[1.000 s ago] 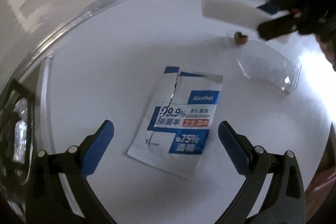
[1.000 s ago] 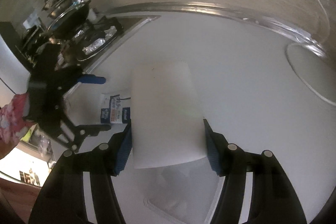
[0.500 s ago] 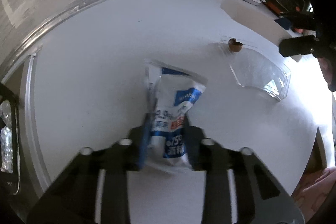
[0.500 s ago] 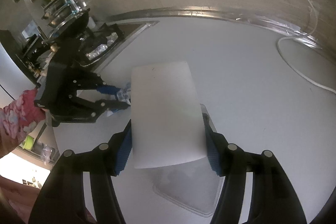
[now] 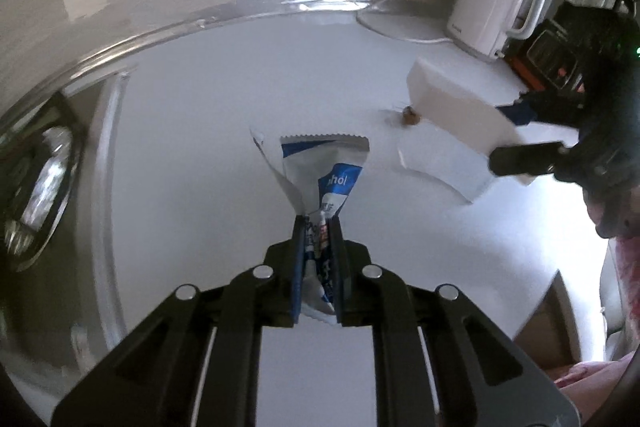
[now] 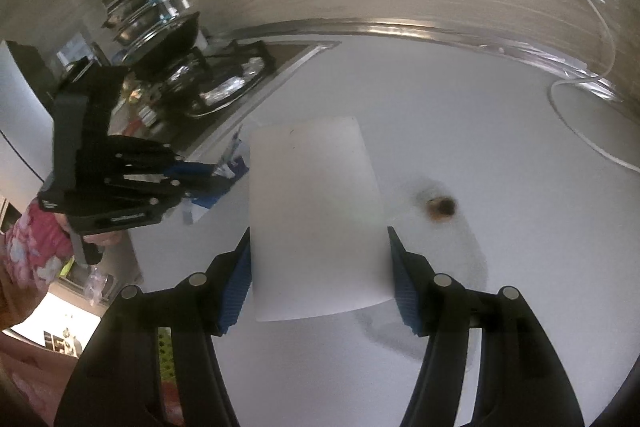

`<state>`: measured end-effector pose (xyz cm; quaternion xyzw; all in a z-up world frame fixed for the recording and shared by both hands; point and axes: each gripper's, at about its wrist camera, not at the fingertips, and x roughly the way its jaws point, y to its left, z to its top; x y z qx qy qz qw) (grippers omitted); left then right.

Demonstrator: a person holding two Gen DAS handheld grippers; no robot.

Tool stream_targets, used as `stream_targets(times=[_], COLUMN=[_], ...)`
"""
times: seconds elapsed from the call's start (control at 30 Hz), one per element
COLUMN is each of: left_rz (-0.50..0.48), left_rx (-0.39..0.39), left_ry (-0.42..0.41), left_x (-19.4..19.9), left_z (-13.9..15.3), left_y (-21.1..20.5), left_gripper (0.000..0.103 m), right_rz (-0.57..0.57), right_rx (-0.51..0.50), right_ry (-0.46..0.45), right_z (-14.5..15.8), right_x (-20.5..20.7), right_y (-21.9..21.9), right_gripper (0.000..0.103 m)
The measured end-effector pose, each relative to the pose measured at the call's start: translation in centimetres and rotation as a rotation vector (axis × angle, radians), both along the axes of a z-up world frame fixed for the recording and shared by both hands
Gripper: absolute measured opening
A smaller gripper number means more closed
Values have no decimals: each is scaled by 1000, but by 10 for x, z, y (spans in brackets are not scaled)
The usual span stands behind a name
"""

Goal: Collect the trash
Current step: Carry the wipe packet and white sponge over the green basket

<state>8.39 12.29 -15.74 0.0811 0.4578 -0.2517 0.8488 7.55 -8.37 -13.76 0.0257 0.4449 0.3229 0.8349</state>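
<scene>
A blue-and-white alcohol wipe packet [image 5: 324,171] hangs crumpled above the white worktop [image 5: 192,131]. My left gripper [image 5: 318,223] is closing on the packet's lower end, and its pads press the foil. In the right wrist view the same packet [image 6: 236,163] pokes out of the left gripper [image 6: 216,175]. My right gripper [image 6: 319,243] is shut on a white rectangular block [image 6: 312,211], held off the surface. From the left wrist view the block [image 5: 452,107] and right gripper [image 5: 520,131] are at the right.
A small brown scrap [image 6: 440,207] lies on the worktop beside a clear plastic lid [image 5: 440,167]. A white kettle [image 5: 492,3] and its cable stand at the back right. A stove with a dark pan [image 6: 180,43] borders the worktop on the left.
The left jaws, wide open over the flat packet, closed on it and lifted it off the worktop. The right gripper carried the white block up and away from the clear lid.
</scene>
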Motion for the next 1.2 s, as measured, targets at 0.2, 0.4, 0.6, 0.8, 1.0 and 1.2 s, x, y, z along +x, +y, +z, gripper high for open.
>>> stream_targets(times=[0.2, 0.4, 0.6, 0.8, 1.0, 1.2], left_rz=[42, 10, -30, -18, 18, 13], left_rx=[-14, -9, 47, 46, 54, 112], left_ry=[-12, 9, 73, 126, 138, 150], left_x=[-75, -165, -236, -273, -279, -277], left_z=[9, 4, -28, -62, -87, -121], left_y=[29, 65, 100, 127, 142, 139], left_gripper=[11, 13, 13, 13, 13, 16], right_rz=[2, -4, -25, -62, -69, -62], right_rx=[9, 31, 71, 43, -25, -75], right_ry=[8, 61, 136, 174, 166, 187], right_z=[5, -5, -23, -37, -45, -61], right_x=[-54, -128, -193, -232, -248, -259], right_y=[35, 82, 121, 141, 161, 178], right_gripper=[62, 62, 62, 62, 62, 62])
